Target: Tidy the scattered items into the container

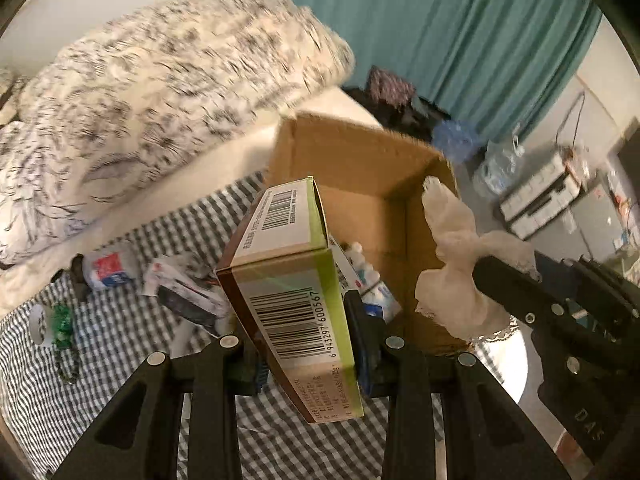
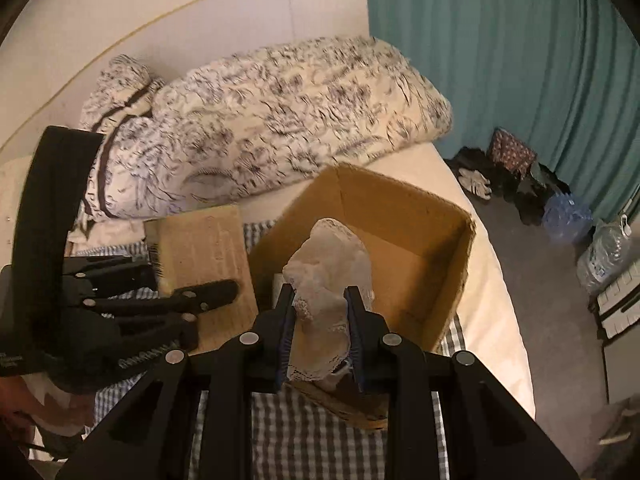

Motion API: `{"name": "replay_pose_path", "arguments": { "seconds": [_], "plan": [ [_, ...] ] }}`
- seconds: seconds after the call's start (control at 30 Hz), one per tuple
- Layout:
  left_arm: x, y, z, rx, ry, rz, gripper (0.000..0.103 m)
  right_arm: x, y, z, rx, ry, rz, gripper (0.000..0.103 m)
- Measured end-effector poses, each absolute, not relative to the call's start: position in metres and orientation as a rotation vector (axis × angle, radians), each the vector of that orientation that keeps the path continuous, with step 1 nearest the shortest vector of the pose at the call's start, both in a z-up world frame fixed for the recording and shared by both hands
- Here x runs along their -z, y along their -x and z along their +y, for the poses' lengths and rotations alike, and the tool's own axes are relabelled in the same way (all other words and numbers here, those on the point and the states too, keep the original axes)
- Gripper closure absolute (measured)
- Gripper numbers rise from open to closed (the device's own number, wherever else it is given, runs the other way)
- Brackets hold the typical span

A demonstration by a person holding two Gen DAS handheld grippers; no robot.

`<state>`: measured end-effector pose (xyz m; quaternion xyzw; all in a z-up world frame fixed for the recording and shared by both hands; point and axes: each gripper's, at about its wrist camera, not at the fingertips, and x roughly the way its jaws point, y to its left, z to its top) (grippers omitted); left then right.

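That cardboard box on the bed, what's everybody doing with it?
A person is tidying up with two sets of tongs. The left tongs are clamped on a green and brown carton with barcodes, held up near the cardboard box. The right tongs grip a bunched white lacy cloth right over the box. A few packets already lie inside, and a small bottle and other bits wait on the checked sheet.

The right claw [image 2: 320, 332] pinches a lacy white cloth [image 2: 328, 276] over the near edge of the open box [image 2: 424, 216] on the bed [image 2: 488, 312]. The left claw [image 2: 212, 300] grips a tan packet [image 2: 204, 240] beside it.
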<state>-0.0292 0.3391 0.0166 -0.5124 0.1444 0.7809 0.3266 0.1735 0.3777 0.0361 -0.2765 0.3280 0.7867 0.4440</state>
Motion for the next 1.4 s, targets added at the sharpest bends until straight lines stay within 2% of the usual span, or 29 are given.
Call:
{"name": "replay_pose_path", "arguments": {
  "seconds": [0.13,0.17,0.2,0.23,0.27,0.3,0.33,0.37,0.57,0.77,1.13,1.4],
  "plan": [
    [-0.001,0.030,0.352,-2.022,1.379,0.386,0.069,-0.022,-0.179,0.389,-1.925,0.700,0.844,0.079],
    [0.001,0.030,0.355,-2.018,1.394,0.395,0.064,-0.020,-0.181,0.390,-1.920,0.699,0.849,0.079],
    [0.005,0.033,0.357,-2.008,1.424,0.405,0.052,-0.019,-0.183,0.392,-1.915,0.698,0.853,0.077],
    [0.008,0.034,0.358,-1.999,1.452,0.405,0.046,-0.018,-0.184,0.393,-1.912,0.694,0.857,0.068],
    [0.010,0.036,0.358,-1.999,1.470,0.402,0.033,-0.017,-0.185,0.395,-1.909,0.690,0.866,0.060],
    [0.010,0.038,0.358,-2.012,1.481,0.400,0.020,-0.017,-0.186,0.397,-1.906,0.683,0.875,0.040],
    [0.009,0.039,0.355,-2.033,1.484,0.400,0.016,-0.018,-0.188,0.397,-1.900,0.669,0.878,0.030],
    [0.008,0.040,0.354,-2.049,1.482,0.404,0.011,-0.020,-0.190,0.397,-1.891,0.650,0.876,0.030],
    [-0.003,0.044,0.335,-2.128,1.492,0.438,0.010,-0.029,-0.190,0.397,-1.888,0.635,0.866,0.030],
    [-0.012,0.049,0.284,-2.227,1.532,0.364,0.005,-0.038,-0.179,0.381,-1.919,0.642,0.852,0.030],
    [-0.004,0.045,0.125,-2.453,1.728,0.212,0.004,-0.060,-0.109,0.328,-2.066,0.684,0.799,0.030],
    [0.001,0.025,0.036,-2.531,1.770,0.162,0.004,-0.069,-0.042,0.283,-2.152,0.742,0.769,0.030]
  ]
}}
